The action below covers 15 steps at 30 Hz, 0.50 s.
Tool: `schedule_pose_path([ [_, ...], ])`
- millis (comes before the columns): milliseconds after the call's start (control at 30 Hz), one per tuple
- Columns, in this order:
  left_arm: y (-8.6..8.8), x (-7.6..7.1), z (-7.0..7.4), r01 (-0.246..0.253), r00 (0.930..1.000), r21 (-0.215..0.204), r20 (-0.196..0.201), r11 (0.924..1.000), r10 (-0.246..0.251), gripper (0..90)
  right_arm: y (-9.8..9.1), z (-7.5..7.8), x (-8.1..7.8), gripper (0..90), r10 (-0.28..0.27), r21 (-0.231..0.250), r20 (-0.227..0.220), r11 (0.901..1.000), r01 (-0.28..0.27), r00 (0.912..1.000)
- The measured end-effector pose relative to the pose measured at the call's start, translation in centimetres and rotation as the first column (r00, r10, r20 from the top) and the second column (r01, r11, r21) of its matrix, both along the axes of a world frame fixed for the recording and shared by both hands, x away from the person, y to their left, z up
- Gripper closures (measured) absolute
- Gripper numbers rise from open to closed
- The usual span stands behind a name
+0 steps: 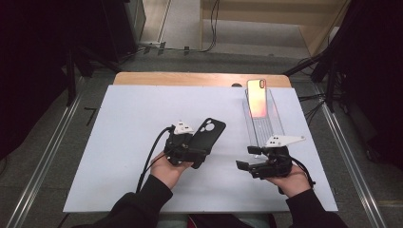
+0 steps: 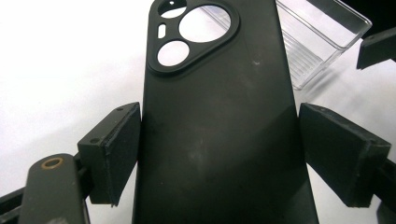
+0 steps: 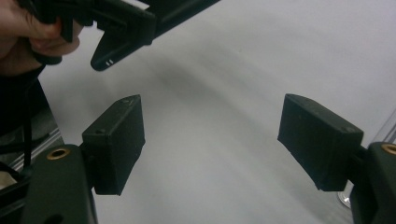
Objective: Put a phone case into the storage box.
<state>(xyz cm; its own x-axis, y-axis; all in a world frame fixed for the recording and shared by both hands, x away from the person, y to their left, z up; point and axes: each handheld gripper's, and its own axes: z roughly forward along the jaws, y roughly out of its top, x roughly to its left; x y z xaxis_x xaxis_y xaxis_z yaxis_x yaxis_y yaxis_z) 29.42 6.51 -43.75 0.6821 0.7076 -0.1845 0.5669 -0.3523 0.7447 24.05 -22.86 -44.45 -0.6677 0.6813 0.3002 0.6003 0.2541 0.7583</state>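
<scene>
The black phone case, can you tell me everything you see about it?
The black phone case is matte and looks like soft rubber or plastic, with faint scuffs. Near its top is a raised camera part with two big round holes, a smaller hole and a little slot. The left claw grips its lower end, one pad on each long edge. It is lifted above the white table, top pointing away from the person. A clear tray lies beyond it.

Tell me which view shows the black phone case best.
Left gripper view: the black phone case sits close up between the left gripper jaws, camera cutout plain. High view shows it small. Right gripper view catches part of its dark edge.
</scene>
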Motion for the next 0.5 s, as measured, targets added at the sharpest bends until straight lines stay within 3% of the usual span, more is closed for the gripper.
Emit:
schedule_pose_path([
  [133,-0.1,-0.3,-0.6,0.009,1.0,-0.003,-0.005,1.0,-0.009,16.4,0.4,0.5,0.2,20.9,-0.022,0.006,-0.014,0.9997,0.022,0.9996],
  [267,-0.2,-0.8,-1.0,-0.004,0.9995,-0.001,0.032,1.0,0.004,16.4,0.8,0.9,0.4,20.9,-0.038,0.026,-0.021,0.9989,0.039,0.999],
  [500,-0.2,-1.3,-1.8,-0.028,0.9983,-0.015,0.051,0.9995,0.029,16.2,1.7,1.3,1.1,20.6,-0.063,0.052,-0.04,0.9966,0.065,0.9972],
])
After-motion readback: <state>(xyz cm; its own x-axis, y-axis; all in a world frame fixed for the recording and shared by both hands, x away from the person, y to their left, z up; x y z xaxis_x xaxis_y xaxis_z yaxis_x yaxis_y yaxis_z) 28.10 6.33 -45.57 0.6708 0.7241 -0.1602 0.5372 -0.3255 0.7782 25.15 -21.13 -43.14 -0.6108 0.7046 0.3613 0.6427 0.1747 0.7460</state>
